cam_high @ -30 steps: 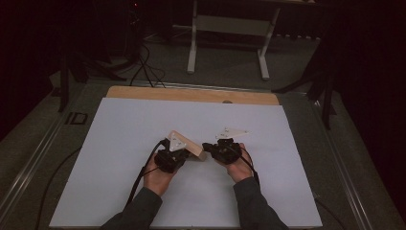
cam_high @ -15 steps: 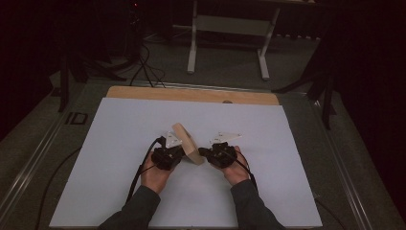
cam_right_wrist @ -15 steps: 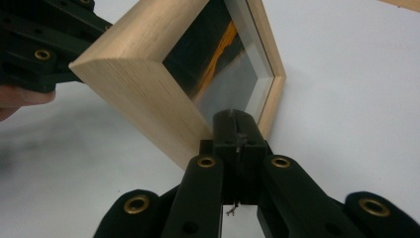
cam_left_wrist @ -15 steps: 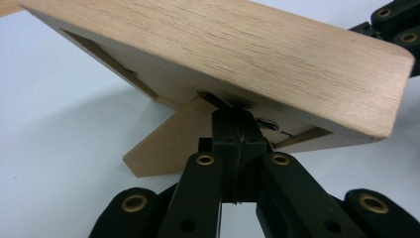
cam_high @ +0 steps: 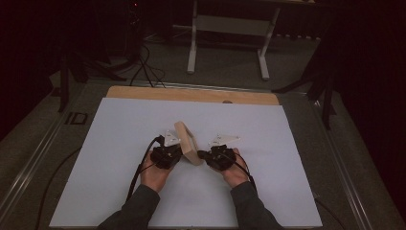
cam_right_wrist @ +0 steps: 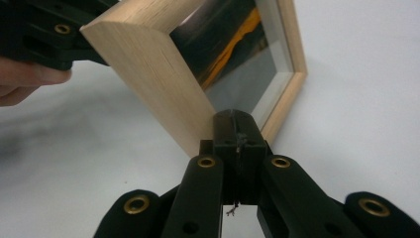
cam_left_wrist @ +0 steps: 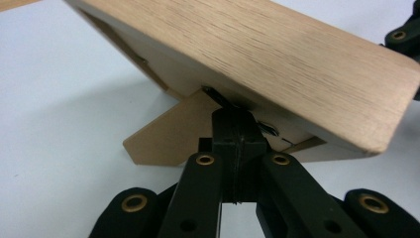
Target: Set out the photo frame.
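A light wooden picture frame (cam_high: 187,143) stands tilted on the white sheet (cam_high: 115,143) between my two grippers. In the left gripper view its back (cam_left_wrist: 277,54) leans over me, propped on a cardboard easel leg (cam_left_wrist: 163,136). My left gripper (cam_left_wrist: 233,116) is shut, its tip touching the back by a small clip. In the right gripper view the frame's front (cam_right_wrist: 163,69) shows a dark picture with an orange streak (cam_right_wrist: 233,49). My right gripper (cam_right_wrist: 236,124) is shut, its tip against the frame's lower edge. From above, the left gripper (cam_high: 180,151) and right gripper (cam_high: 201,154) flank the frame.
A wooden board (cam_high: 191,94) edges the far side of the sheet. Beyond the table stand white metal legs (cam_high: 194,52) and cables (cam_high: 143,67) on the floor. The left hand (cam_right_wrist: 25,79) shows behind the frame in the right gripper view. Cables trail from both grippers toward me.
The frame has come up from lying low and sideways to standing steeper and turned end-on between the grippers. Both hands have shifted slightly toward me.
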Tool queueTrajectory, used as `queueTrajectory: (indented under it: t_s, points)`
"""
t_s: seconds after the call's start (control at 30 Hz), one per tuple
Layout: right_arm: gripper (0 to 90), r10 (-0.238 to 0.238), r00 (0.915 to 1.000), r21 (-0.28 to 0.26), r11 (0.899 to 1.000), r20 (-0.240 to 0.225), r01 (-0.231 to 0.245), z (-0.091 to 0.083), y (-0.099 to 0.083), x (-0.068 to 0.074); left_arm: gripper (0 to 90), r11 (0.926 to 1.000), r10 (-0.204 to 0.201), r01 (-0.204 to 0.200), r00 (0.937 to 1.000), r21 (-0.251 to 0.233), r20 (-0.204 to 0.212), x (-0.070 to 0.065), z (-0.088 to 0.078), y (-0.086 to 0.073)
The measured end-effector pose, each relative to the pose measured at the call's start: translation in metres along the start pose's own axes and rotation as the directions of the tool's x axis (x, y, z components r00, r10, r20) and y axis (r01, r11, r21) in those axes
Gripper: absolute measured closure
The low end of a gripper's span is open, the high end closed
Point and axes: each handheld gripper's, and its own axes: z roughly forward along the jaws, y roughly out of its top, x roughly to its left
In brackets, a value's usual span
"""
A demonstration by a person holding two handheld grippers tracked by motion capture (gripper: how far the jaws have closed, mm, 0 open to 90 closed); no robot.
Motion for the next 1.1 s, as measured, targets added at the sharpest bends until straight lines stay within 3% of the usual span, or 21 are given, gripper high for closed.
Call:
queueTrajectory:
  t_s: [0.83,1.1]
  points:
    - [89.6,-0.022,0.9994,0.002,1.000,-0.025,0.023,0.006,0.002,0.011,89.1,0.9991,-0.043,0.043,0.9989,-0.006,0.020,0.012,0.001,-0.002]
    - [82.7,-0.043,0.9991,0.010,0.999,0.003,0.043,0.003,0.001,0.011,77.1,0.9989,-0.047,0.047,0.9988,-0.009,-0.017,0.017,-0.004,-0.008]
